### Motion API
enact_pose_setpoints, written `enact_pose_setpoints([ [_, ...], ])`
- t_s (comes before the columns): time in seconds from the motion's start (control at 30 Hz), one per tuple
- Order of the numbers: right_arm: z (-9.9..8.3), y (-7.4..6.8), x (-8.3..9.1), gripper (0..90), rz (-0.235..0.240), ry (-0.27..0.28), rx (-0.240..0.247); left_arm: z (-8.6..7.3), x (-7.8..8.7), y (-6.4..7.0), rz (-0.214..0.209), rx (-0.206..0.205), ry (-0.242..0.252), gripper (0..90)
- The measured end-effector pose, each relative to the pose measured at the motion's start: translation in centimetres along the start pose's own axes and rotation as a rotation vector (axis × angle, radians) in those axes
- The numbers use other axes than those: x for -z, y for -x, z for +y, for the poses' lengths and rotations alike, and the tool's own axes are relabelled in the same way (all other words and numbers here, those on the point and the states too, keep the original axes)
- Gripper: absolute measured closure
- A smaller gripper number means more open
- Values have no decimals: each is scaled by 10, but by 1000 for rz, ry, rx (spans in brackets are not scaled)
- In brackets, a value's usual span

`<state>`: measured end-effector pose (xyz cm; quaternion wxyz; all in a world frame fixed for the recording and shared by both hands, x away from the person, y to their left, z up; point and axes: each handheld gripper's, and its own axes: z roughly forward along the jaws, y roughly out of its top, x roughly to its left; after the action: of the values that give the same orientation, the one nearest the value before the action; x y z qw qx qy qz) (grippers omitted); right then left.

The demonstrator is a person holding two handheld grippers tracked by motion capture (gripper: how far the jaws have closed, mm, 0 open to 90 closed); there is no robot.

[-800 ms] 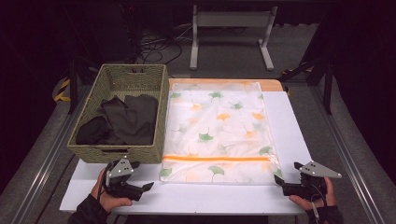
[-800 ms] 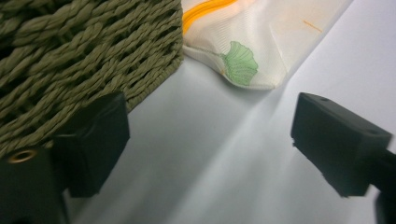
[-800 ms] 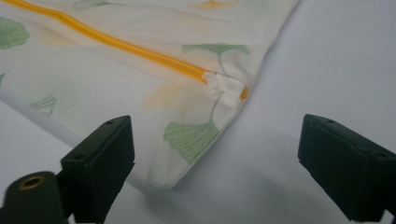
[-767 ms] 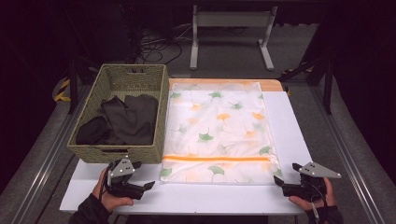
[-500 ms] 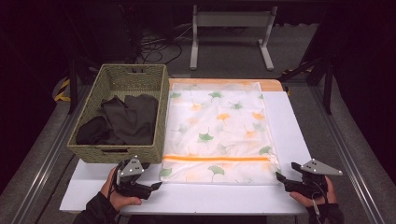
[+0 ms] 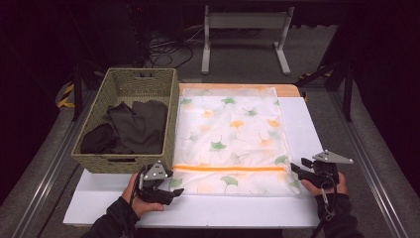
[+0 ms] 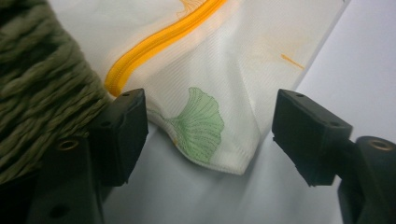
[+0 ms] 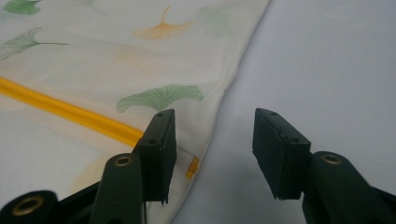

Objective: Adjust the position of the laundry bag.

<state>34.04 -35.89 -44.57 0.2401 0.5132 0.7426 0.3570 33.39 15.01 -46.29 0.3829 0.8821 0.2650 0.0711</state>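
A white mesh laundry bag [image 6: 233,139] printed with green and orange ginkgo leaves lies flat on the white table, an orange zipper [image 6: 230,168] running across its near end. My left gripper [image 6: 173,191] is open at the bag's near left corner [image 7: 233,165], which lies between its jaws, beside the basket wall [image 7: 42,93]. My right gripper [image 6: 295,168] is open at the bag's near right edge [image 8: 219,107], with the zipper's end [image 8: 112,128] next to its left jaw. Neither gripper holds anything.
A woven green basket [image 6: 128,79] with dark clothes [image 6: 131,126] stands left of the bag, close to my left gripper. Bare white table [image 6: 317,124] runs along the right and the front. A metal stand [image 6: 245,29] is behind the table on the floor.
My left gripper has slid right along the front edge, from in front of the basket to the bag's near left corner. The right gripper has barely moved.
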Motion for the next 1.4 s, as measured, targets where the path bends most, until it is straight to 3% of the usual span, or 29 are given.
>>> enact_pose_setpoints([
  [0.13, 5, 3, -10, 618, -3, -21, -24, 0, 2, -1, -3, -8, 1, 443],
  [0.37, 4, 1, -16, 690, 30, -41, -15, -1, 3, -2, 3, -18, -18, 701],
  [0.4, 3, 1, -16, 714, 35, -41, -12, -1, 4, -2, 5, -22, -21, 701],
  [0.43, 3, -1, -15, 758, 48, -43, 1, -1, 4, -2, 4, -24, -23, 764],
  [0.57, 3, -3, -15, 880, 44, -49, 22, -1, 4, -3, 1, -32, -28, 814],
  [0.63, 2, -4, -13, 900, 48, -53, 25, -1, 4, -3, 0, -32, -28, 824],
  [1.0, -7, -5, -2, 884, 52, -44, 29, -3, 7, 1, -20, -61, -32, 844],
  [1.17, -12, -7, 15, 788, 65, -30, 27, -6, 9, 3, -28, -59, -31, 828],
  [1.4, -22, -16, 27, 562, 101, -99, 58, -8, 13, 5, -19, -81, -39, 835],
])
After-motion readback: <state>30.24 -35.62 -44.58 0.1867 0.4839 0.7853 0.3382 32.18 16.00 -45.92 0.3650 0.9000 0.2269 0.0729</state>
